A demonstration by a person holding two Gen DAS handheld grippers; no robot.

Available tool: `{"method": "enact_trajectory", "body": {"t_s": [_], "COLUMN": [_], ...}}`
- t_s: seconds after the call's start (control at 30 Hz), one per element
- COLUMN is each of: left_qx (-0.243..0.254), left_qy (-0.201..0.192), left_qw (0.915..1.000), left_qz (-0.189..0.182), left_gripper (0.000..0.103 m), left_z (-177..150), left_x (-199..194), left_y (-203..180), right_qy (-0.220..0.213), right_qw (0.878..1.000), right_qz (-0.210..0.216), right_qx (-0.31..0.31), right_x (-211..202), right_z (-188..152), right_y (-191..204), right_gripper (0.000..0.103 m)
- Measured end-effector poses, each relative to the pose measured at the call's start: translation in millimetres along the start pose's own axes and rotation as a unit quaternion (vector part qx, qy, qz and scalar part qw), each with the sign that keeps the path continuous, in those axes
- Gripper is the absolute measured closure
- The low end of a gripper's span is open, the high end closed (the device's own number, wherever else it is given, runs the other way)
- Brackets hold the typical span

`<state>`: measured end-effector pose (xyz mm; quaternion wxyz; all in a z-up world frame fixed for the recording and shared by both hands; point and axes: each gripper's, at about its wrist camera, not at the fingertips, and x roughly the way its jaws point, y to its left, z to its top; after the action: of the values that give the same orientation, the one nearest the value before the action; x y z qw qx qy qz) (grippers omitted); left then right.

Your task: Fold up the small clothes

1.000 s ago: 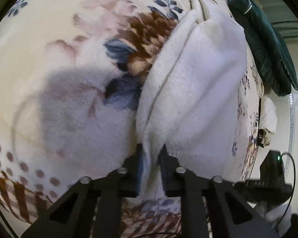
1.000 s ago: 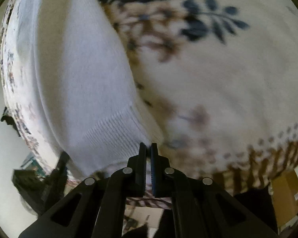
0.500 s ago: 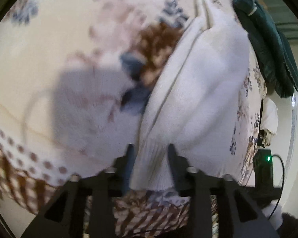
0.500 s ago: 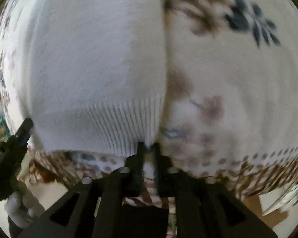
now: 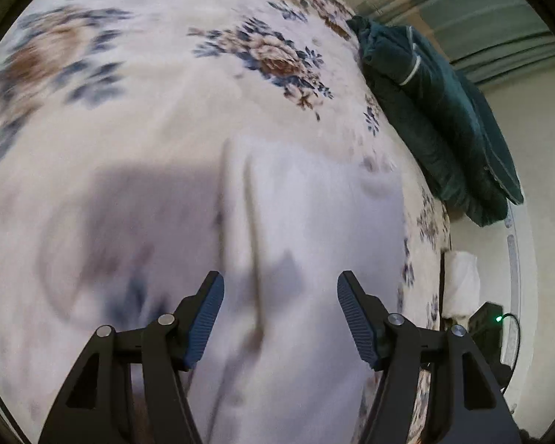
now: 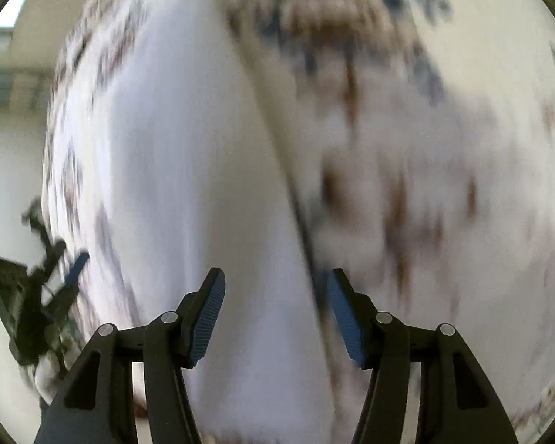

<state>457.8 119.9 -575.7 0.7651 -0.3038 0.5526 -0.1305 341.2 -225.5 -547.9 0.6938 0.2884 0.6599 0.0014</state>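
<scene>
A white knit garment (image 5: 314,222) lies flat on a cream floral blanket (image 5: 148,111), with a long fold ridge running down its left part. My left gripper (image 5: 280,307) is open and empty above the garment's near part. The garment also shows in the right wrist view (image 6: 188,185), blurred, with its right edge running down the middle of the frame. My right gripper (image 6: 275,303) is open and empty over that edge.
A dark green quilted bundle (image 5: 444,118) lies at the blanket's far right edge. A black device with a green light (image 5: 494,320) sits beyond the right edge. Black equipment (image 6: 29,296) stands off the blanket's left side in the right wrist view.
Both grippers opened and let go of the garment's hem. Both lifted and swung over the garment, which now lies flat. The views are blurred by motion.
</scene>
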Motion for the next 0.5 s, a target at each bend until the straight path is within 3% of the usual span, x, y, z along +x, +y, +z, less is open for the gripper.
{"method": "enact_trajectory", "body": {"t_s": [0.1, 0.17, 0.23, 0.27, 0.4, 0.5], "left_qx": [0.004, 0.017, 0.049, 0.056, 0.071, 0.072], "left_qy": [0.031, 0.038, 0.023, 0.022, -0.015, -0.022], "left_qw": [0.9995, 0.9991, 0.998, 0.9976, 0.9972, 0.9967], "left_qz": [0.006, 0.011, 0.035, 0.034, 0.018, 0.031], "left_gripper": [0.042, 0.045, 0.09, 0.096, 0.096, 0.096], "left_z": [30.6, 43.0, 49.4, 53.5, 69.7, 85.6], "left_x": [45.2, 64.6, 69.6, 69.0, 39.2, 31.1], "left_y": [-0.5, -3.5, -11.1, -15.1, -21.1, -14.4], "right_qy": [-0.032, -0.034, -0.03, -0.027, -0.013, -0.003], "right_qw": [0.999, 0.999, 0.999, 0.999, 1.0, 1.0], "right_qz": [-0.002, -0.021, -0.023, -0.025, -0.024, -0.007], "right_qx": [0.014, 0.02, 0.02, 0.017, 0.007, 0.012], "right_x": [1.3, 11.5, 16.0, 16.7, 27.2, 35.9], "right_z": [69.7, 94.2, 107.3, 115.5, 140.5, 147.1], "right_y": [0.9, 3.3, 7.3, 4.7, 0.6, -5.0], "right_gripper": [0.043, 0.043, 0.043, 0.043, 0.043, 0.043]}}
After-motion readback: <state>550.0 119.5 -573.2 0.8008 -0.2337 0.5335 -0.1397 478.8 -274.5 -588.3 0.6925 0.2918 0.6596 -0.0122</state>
